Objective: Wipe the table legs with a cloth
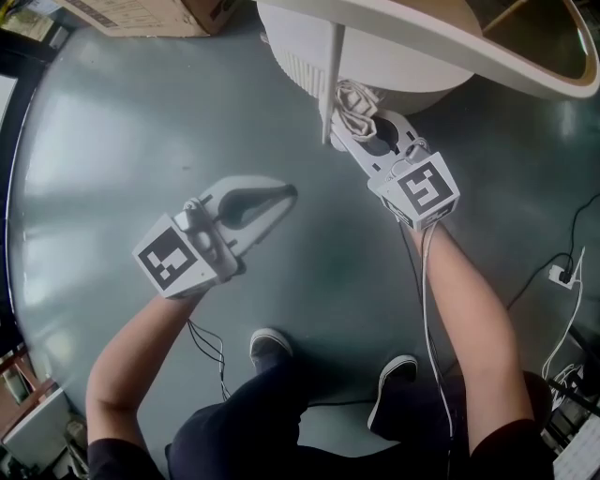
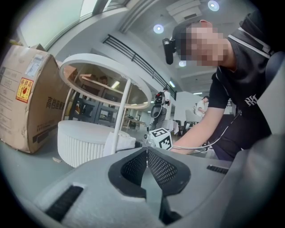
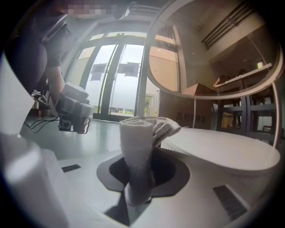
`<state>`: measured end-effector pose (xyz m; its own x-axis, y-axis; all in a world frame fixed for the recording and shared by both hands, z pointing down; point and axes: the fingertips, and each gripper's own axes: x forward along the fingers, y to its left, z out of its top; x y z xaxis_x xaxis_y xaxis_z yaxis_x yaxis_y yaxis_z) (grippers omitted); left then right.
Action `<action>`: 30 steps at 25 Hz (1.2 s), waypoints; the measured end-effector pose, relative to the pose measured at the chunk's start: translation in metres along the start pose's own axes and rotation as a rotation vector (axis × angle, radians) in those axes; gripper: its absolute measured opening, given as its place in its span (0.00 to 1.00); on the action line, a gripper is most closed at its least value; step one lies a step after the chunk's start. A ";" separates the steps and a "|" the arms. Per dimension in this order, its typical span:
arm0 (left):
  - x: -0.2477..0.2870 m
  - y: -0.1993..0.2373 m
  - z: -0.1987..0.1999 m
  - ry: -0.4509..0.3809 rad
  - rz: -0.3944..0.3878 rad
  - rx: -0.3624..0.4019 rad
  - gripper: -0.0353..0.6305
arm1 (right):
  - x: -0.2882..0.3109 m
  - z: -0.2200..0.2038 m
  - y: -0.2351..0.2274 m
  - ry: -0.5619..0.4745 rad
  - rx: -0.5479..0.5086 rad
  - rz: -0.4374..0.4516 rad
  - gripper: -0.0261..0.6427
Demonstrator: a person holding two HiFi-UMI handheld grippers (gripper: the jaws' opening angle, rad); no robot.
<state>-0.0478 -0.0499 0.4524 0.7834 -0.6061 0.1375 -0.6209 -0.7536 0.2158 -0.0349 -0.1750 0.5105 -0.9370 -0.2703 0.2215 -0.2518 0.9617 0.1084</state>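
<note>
A white round table stands over a ribbed white base (image 1: 394, 70) on the grey floor, and its thin white leg (image 1: 333, 80) rises from that base. My right gripper (image 1: 361, 120) is shut on a rolled white cloth (image 1: 354, 103), which lies right beside the leg at the base. In the right gripper view the cloth (image 3: 137, 138) stands upright between the jaws of the right gripper (image 3: 139, 187). My left gripper (image 1: 281, 195) hovers over the floor to the left, shut and holding nothing. From the left gripper (image 2: 146, 153) I see the leg (image 2: 121, 116) and the cloth (image 2: 124, 140).
A cardboard box (image 1: 150, 14) stands at the back left, beside the base (image 2: 82, 140). The tabletop rim (image 1: 487, 52) overhangs the right gripper. Cables and a plug (image 1: 562, 274) lie on the floor at the right. The person's shoes (image 1: 270, 345) are close behind the grippers.
</note>
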 end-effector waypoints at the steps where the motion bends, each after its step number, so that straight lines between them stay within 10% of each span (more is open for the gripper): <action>1: -0.001 0.001 -0.001 0.000 0.001 -0.002 0.07 | 0.001 -0.005 0.001 0.002 0.010 0.004 0.16; 13: -0.006 0.007 -0.015 0.001 0.012 -0.024 0.07 | 0.004 -0.057 0.007 0.032 0.170 0.000 0.16; 21: -0.003 0.012 -0.007 -0.018 0.030 -0.024 0.07 | 0.014 -0.110 0.014 0.230 0.183 0.018 0.16; 30: -0.002 -0.001 0.014 -0.038 0.050 0.000 0.07 | -0.024 -0.039 -0.015 0.232 0.123 -0.002 0.16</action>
<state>-0.0494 -0.0518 0.4382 0.7495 -0.6526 0.1113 -0.6596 -0.7219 0.2092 0.0006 -0.1849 0.5418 -0.8593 -0.2619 0.4393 -0.2946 0.9556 -0.0067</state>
